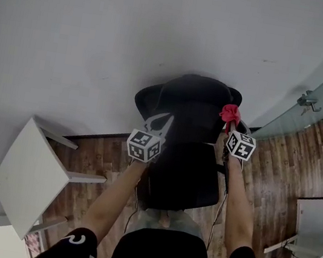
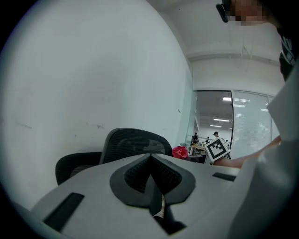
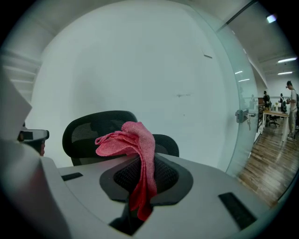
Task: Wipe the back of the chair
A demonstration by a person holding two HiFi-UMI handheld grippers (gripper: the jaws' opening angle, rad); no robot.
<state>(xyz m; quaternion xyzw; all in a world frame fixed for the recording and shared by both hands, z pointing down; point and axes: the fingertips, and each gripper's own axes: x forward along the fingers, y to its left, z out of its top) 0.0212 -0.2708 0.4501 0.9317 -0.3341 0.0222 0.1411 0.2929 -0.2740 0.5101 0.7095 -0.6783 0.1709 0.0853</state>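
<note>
A black mesh office chair stands against the white wall, its back (image 1: pixel 192 97) (image 2: pixel 135 144) (image 3: pixel 93 130) facing me and its seat (image 1: pixel 181 177) beyond it. My right gripper (image 1: pixel 230 126) (image 3: pixel 140 186) is shut on a red cloth (image 1: pixel 230 113) (image 3: pixel 134 144) (image 2: pixel 180 151), held just off the right end of the chair back's top edge. My left gripper (image 1: pixel 159 122) (image 2: pixel 152 181) is shut with nothing in it. It hovers before the left part of the chair back, and I cannot tell whether it touches the mesh.
A white table (image 1: pixel 28 176) stands at the left on the wooden floor (image 1: pixel 284 164). A glass door with a metal handle (image 1: pixel 307 101) is at the right, and white furniture (image 1: pixel 321 219) lies near the right edge.
</note>
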